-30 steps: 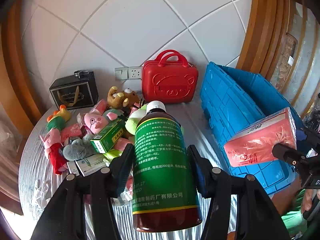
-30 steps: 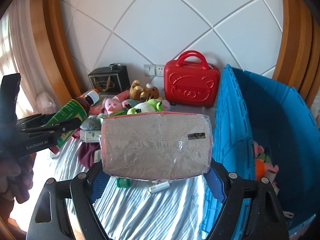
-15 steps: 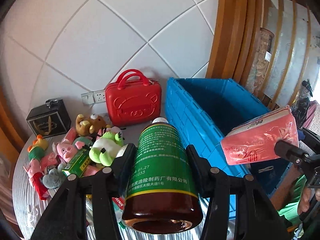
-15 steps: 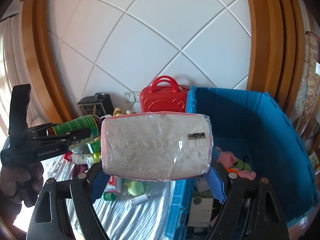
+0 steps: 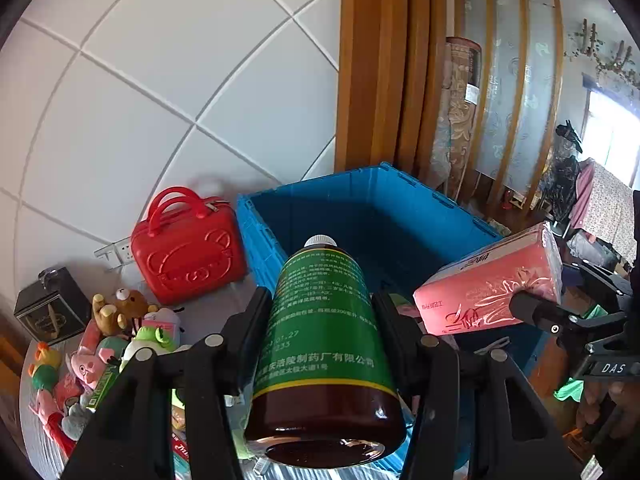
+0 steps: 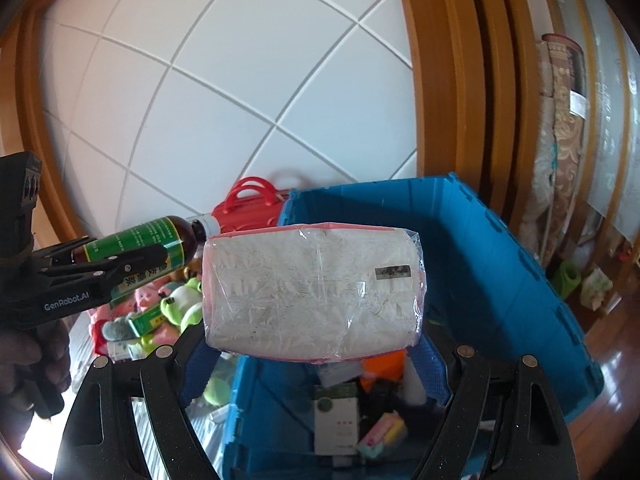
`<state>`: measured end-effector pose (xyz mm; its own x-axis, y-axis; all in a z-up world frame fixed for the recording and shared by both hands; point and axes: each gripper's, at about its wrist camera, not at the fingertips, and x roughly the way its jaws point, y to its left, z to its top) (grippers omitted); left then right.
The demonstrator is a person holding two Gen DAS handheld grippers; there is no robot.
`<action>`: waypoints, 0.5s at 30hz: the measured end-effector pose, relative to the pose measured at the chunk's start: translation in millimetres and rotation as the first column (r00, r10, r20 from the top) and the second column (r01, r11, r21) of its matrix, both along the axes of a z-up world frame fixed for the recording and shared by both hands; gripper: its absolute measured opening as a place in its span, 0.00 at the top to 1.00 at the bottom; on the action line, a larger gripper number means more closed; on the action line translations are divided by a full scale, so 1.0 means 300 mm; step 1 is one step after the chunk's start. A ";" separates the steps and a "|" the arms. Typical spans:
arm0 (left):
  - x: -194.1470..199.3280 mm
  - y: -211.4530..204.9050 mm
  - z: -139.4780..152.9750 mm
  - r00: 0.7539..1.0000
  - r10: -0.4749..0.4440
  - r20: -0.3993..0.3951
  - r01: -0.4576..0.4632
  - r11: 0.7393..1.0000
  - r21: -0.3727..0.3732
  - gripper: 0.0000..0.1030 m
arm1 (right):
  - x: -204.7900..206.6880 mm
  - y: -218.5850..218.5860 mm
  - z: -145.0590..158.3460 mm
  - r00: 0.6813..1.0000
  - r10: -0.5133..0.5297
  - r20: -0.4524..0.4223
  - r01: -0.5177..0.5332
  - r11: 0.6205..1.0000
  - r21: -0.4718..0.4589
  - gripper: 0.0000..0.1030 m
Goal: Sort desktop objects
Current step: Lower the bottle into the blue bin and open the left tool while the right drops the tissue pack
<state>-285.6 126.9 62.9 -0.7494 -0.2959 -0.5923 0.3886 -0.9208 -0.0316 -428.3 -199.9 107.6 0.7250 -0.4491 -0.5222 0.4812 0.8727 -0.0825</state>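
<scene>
My left gripper (image 5: 320, 320) is shut on a brown medicine bottle (image 5: 324, 352) with a green label and white cap, held in the air at the near left corner of the blue crate (image 5: 400, 200). The bottle also shows in the right wrist view (image 6: 136, 244). My right gripper (image 6: 312, 344) is shut on a pink tissue pack (image 6: 312, 292) and holds it above the blue crate (image 6: 500, 264). The pack also shows in the left wrist view (image 5: 488, 284), over the crate's right side.
A red toy suitcase (image 5: 188, 252) stands against the tiled wall left of the crate. Plush toys (image 5: 132, 332), a green box (image 5: 102, 384) and a black box (image 5: 50, 308) lie on the table at left. Boxes and small items (image 6: 340, 412) lie inside the crate.
Both grippers have risen and swung right from the table toward the crate, each still holding its load. The crate's inside now shows under the tissue pack.
</scene>
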 end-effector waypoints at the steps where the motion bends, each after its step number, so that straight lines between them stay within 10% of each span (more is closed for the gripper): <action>1: -0.021 0.011 0.001 1.000 -0.011 0.001 0.011 1.000 -0.002 0.51 | -0.015 -0.020 0.003 1.000 -0.013 -0.001 0.013 1.000 -0.001 0.19; 15: -0.289 0.141 0.050 0.983 -0.180 -0.026 0.181 0.983 0.036 0.45 | -0.139 -0.188 -0.010 0.983 -0.179 -0.028 0.179 0.984 0.009 0.16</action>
<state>-372.4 169.3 77.8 -0.8017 -0.1319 -0.5830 0.2149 -0.9737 -0.0753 -470.1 -256.5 104.7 0.6188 -0.5642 -0.5467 0.6275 0.7736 -0.0881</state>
